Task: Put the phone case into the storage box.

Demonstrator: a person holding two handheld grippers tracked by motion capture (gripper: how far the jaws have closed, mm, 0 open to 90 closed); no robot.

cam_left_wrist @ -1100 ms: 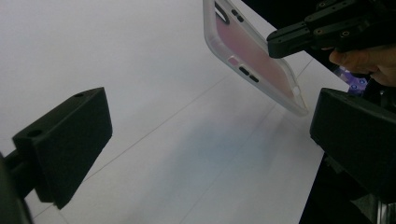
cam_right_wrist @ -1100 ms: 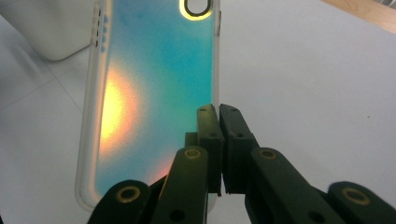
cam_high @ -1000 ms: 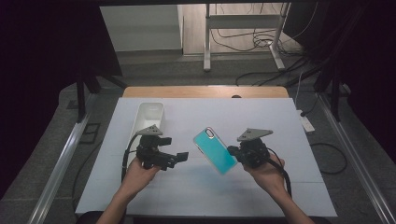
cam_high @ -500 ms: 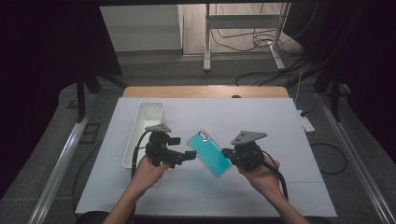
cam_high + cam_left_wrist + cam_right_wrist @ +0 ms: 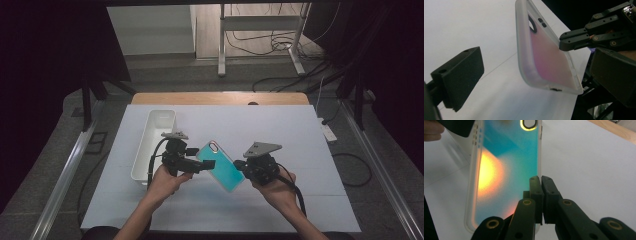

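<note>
A teal iridescent phone case [image 5: 222,165] with a clear rim hangs tilted above the white table, its camera hole at the far end. My right gripper [image 5: 239,168] is shut on its long edge; in the right gripper view the jaws [image 5: 541,179] pinch the rim of the case [image 5: 506,157]. My left gripper [image 5: 201,158] stands open at the case's other side. In the left gripper view the case [image 5: 546,57] lies between its wide-apart jaws [image 5: 536,75], neither pad pressing on it, and the right gripper [image 5: 564,43] holds the far edge.
A long white bin [image 5: 155,145] stands on the white table [image 5: 300,130] just left of my left hand. A wooden strip [image 5: 220,98] runs along the far edge. A power strip [image 5: 327,131] lies off the right side, by cables on the floor.
My left gripper has moved right, from beside the bin to the case, so its jaws now straddle the case's end. The right gripper and the case shifted slightly left.
</note>
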